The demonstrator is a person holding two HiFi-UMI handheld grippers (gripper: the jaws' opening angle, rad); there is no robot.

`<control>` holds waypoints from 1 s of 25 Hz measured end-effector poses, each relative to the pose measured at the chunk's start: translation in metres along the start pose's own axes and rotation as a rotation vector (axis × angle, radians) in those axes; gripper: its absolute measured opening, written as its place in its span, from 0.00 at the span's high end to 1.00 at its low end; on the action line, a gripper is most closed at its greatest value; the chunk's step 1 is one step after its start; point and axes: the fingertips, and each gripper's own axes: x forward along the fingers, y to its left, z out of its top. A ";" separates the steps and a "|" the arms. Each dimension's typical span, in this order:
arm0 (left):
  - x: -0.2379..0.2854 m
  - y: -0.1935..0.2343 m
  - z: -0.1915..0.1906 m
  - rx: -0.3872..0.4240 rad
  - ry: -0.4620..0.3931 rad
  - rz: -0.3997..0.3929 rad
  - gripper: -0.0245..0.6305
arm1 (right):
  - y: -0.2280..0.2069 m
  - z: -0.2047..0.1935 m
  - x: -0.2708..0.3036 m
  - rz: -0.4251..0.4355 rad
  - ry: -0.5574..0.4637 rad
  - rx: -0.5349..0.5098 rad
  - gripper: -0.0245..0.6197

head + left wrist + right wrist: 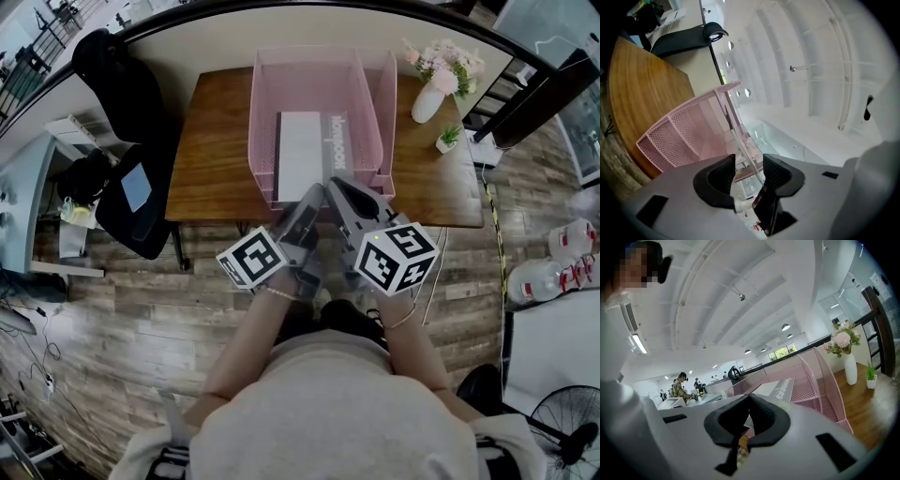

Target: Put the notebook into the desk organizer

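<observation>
The notebook (302, 155) lies cover-up in the wide compartment of the organizer (262, 122), which is pink wire mesh and stands at the middle of the wooden tabletop (211, 159). The notebook's long axis runs from near edge to far edge, with the dark lettered spine on the right. The left claw (749, 171) is open and empty at the organizer's near rim. The right claw (749, 401) is closed and empty.

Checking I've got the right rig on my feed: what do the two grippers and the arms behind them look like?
Both the left gripper and the right gripper have smooth grey shells, each claw lined with black pads. Each carries a cube of black-and-white square markers. The person wears a pale top and a thin bracelet on each wrist.
</observation>
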 end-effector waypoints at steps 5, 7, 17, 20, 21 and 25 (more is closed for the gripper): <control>-0.006 -0.001 -0.003 -0.003 0.013 -0.002 0.68 | 0.002 -0.003 -0.002 -0.015 0.005 0.002 0.97; -0.008 -0.003 -0.005 -0.011 0.017 -0.015 0.74 | 0.002 -0.005 -0.004 -0.024 0.010 0.001 0.97; -0.015 -0.005 -0.010 0.008 0.042 0.012 0.76 | 0.005 -0.007 -0.008 -0.036 0.009 0.006 0.97; -0.015 -0.005 -0.010 0.013 0.048 0.013 0.84 | 0.005 -0.006 -0.008 -0.038 0.004 0.008 0.97; -0.014 -0.006 -0.010 0.016 0.050 0.010 0.88 | 0.004 -0.006 -0.009 -0.039 0.002 0.010 0.97; -0.012 -0.005 -0.009 0.026 0.047 0.010 0.91 | 0.003 -0.005 -0.009 -0.047 -0.002 0.007 0.97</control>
